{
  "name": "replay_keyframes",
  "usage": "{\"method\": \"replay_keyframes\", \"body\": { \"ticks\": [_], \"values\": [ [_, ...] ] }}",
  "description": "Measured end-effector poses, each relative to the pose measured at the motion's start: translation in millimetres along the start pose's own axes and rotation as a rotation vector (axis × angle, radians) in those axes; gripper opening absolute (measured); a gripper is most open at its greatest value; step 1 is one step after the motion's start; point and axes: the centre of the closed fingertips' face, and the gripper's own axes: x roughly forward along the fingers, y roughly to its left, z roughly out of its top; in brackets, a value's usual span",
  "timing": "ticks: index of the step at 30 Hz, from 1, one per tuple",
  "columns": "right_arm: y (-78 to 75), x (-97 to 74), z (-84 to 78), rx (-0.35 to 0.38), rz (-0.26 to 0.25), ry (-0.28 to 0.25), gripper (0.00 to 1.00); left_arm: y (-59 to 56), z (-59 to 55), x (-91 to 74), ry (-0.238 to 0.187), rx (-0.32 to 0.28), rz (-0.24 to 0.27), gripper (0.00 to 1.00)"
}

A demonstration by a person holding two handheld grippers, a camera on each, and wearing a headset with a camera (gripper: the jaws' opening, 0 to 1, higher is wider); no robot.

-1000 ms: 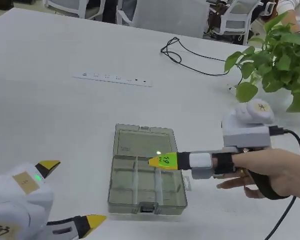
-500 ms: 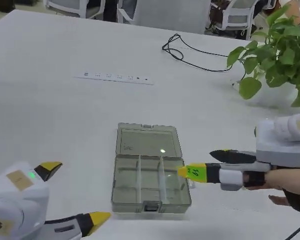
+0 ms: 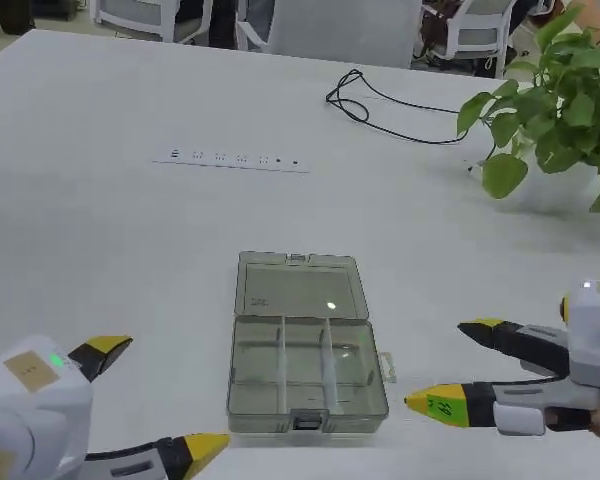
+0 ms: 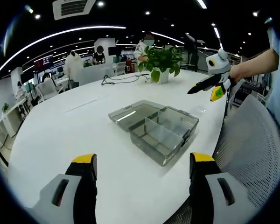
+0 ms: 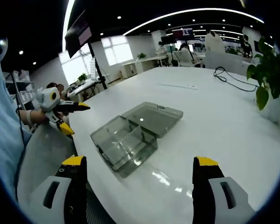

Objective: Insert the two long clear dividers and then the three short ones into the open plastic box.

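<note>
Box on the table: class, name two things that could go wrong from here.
1. The left gripper and right gripper both hang open, off the box; pushing a piece in could slide it.
2. Two long dividers stand inside; a jaw reaching between them could knock one loose.

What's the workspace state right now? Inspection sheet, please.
Surface: white table.
Job's things: plastic box open, lid flat behind it; two long dividers standing in the base; small clear piece beside its right edge.
Clutter: power strip, potted plant.
Grippers: left gripper open, empty; right gripper open, empty; both apart from the box.
Cables: black cable looped at the far side.
Surroundings: office chairs beyond the table.
</note>
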Motion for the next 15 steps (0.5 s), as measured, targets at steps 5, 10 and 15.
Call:
{"method": "replay_keyframes", "body": {
  "ticks": [5,10,15],
  "values": [
    [-1.4,-7.1,-3.4,-0.017,-0.001,-0.006,0.94,-0.6,-0.5,0.2,0.002,-0.010,-0.004,0.83],
    [-8.1,-14.5,-10.0,-0.044,-0.013,0.014,0.94,0.1,-0.7,0.1,0.001,-0.020,-0.003,0.82],
    [-10.0,-15.8,-14.9,-0.085,-0.002,0.047,0.92,-0.1,-1.2,0.5,0.004,-0.019,-0.002,0.82]
  ]
}}
